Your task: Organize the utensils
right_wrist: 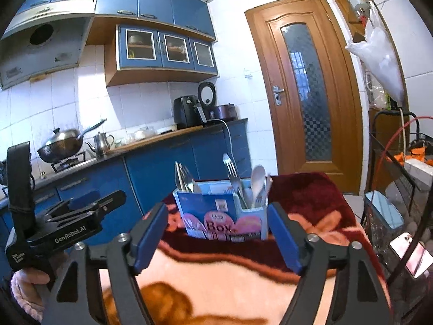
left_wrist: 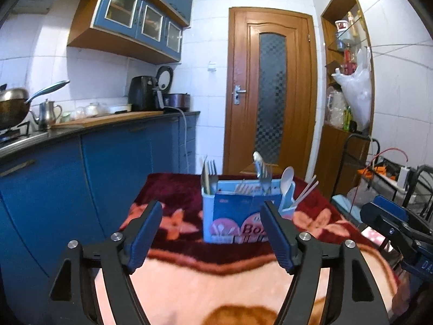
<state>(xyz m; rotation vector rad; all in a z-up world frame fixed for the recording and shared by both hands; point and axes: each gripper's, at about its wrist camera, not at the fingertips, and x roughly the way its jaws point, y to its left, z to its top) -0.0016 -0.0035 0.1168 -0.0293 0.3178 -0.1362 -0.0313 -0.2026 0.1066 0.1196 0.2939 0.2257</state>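
A blue cardboard utensil box point(left_wrist: 238, 214) stands upright on a blanket-covered table; it also shows in the right wrist view point(right_wrist: 216, 216). Forks point(left_wrist: 211, 176) stand in its left compartment, more metal utensils point(left_wrist: 262, 173) in the middle, and a white spoon point(left_wrist: 286, 181) with chopsticks point(left_wrist: 307, 189) in its right compartment. My left gripper point(left_wrist: 212, 208) is open and empty, held short of the box. My right gripper point(right_wrist: 216, 211) is open and empty, also short of the box. The left gripper's body point(right_wrist: 70, 216) shows at the left of the right wrist view.
The table carries a red and peach flowered blanket point(left_wrist: 216, 284). A blue kitchen counter point(left_wrist: 89, 157) with a wok, kettle and appliances runs along the left. A wooden door point(left_wrist: 270, 92) is behind. Racks and cables point(left_wrist: 384, 173) crowd the right side.
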